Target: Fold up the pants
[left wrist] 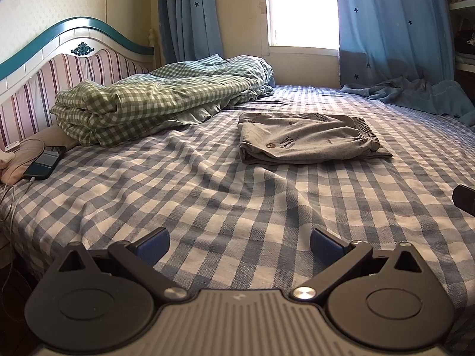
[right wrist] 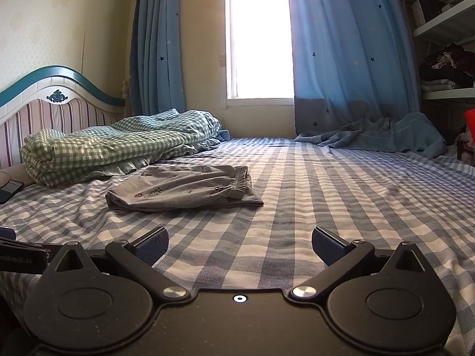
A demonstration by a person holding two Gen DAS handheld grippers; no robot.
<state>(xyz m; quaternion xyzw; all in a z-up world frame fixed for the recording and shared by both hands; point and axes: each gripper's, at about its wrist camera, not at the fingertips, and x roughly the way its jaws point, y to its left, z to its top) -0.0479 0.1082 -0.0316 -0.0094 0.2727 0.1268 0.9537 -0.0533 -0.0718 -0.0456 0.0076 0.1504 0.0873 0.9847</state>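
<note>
Bed (left wrist: 207, 195) fills both views, covered in a blue-and-white checked sheet, lightly rippled. Striped headboard (left wrist: 44, 83) with teal trim along the left. Blue star-print curtains (right wrist: 350, 59) flank a bright window; the right curtain's hem pools on the far edge of the bed. Green gingham quilt (left wrist: 142, 101), folded in a loose stack, lies by the headboard.

Pants (left wrist: 305, 139): grey, printed, folded into a compact rectangle, elastic waistband on the right side. They lie flat on the sheet mid-bed, just beside the quilt, well apart from both grippers.

Left gripper (left wrist: 240, 241): jaws spread wide, nothing between them, low over the near sheet. Right gripper (right wrist: 240, 241): jaws likewise apart, empty, over bare sheet.

Phone (left wrist: 44, 163), dark, cable attached, rests at the bed's left edge near the headboard.
</note>
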